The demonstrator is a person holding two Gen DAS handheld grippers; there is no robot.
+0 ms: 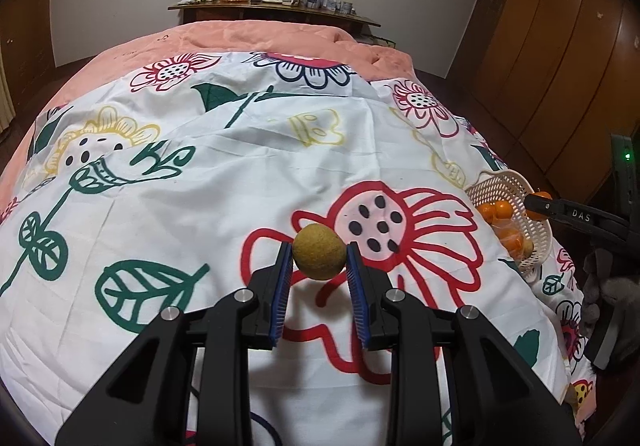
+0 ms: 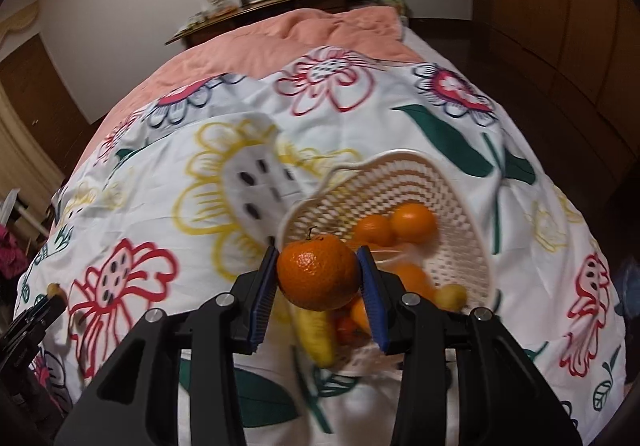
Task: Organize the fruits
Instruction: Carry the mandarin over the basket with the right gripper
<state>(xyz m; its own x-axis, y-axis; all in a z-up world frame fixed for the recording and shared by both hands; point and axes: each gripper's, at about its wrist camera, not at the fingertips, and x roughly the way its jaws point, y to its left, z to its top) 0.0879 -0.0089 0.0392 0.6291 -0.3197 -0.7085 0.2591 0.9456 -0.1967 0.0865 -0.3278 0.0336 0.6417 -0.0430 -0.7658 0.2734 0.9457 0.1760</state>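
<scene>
Left: the left gripper (image 1: 319, 258) is clamping a round brownish-green fruit (image 1: 319, 252) between its blue pads, holding it clear of the floral sheet (image 1: 224, 181), presumably so it can be carried to the basket. Right: the right gripper (image 2: 319, 272) is gripping an orange mandarin (image 2: 319, 270) just over the near rim of the white lattice basket (image 2: 384, 181), judged ready for release there. The basket is tilting on the soft bedding near the bed's right edge and already containing oranges (image 2: 412, 222) and a yellow fruit (image 2: 316, 338).
</scene>
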